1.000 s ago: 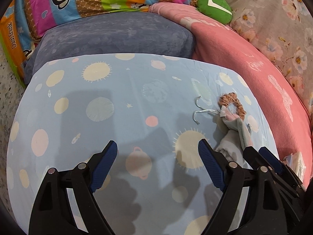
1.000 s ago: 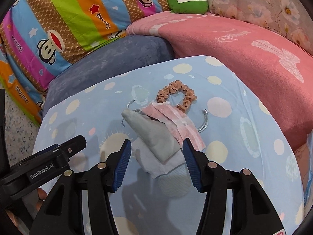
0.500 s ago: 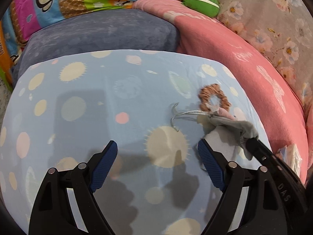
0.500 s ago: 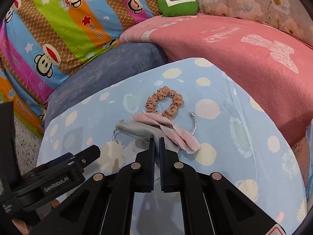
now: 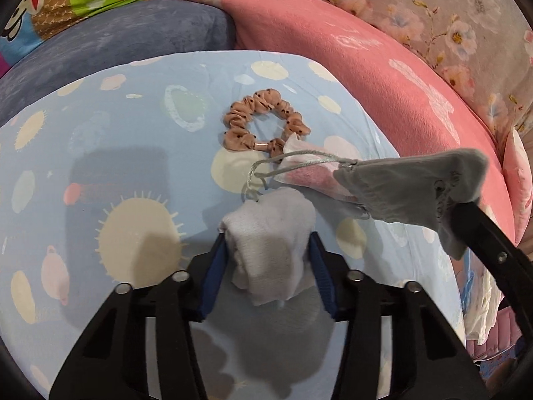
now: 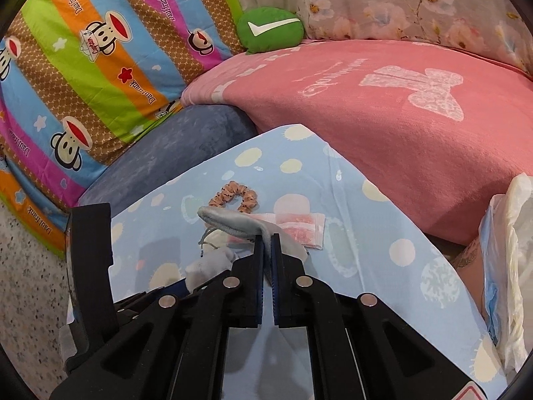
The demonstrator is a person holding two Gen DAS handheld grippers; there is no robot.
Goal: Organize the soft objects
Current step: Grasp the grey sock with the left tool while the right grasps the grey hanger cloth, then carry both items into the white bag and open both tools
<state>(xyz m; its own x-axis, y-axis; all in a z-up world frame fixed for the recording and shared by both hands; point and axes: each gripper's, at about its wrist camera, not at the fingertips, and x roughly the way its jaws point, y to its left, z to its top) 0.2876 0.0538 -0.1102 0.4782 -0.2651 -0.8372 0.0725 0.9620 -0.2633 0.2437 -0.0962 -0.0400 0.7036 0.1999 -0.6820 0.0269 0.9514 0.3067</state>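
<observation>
Left wrist view: left hand-held gripper [image 5: 268, 250] clamped on pale sock [image 5: 269, 243], lifted over blue patterned sheet [image 5: 116, 166]. Right hand-held gripper [image 6: 267, 240] pinches grey sock [image 6: 233, 223], held off sheet. Beyond: pink pouch [image 6: 299, 228], then brown scrunchie [image 5: 265, 125] on sheet.

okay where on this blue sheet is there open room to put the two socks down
Most room is the sheet's left half, between the blue cushion and the left claw. There is a smaller patch on the right, between the pink pad and the pink blanket. It is crowded mid-sheet around the scrunchie, pad and cord.
</observation>
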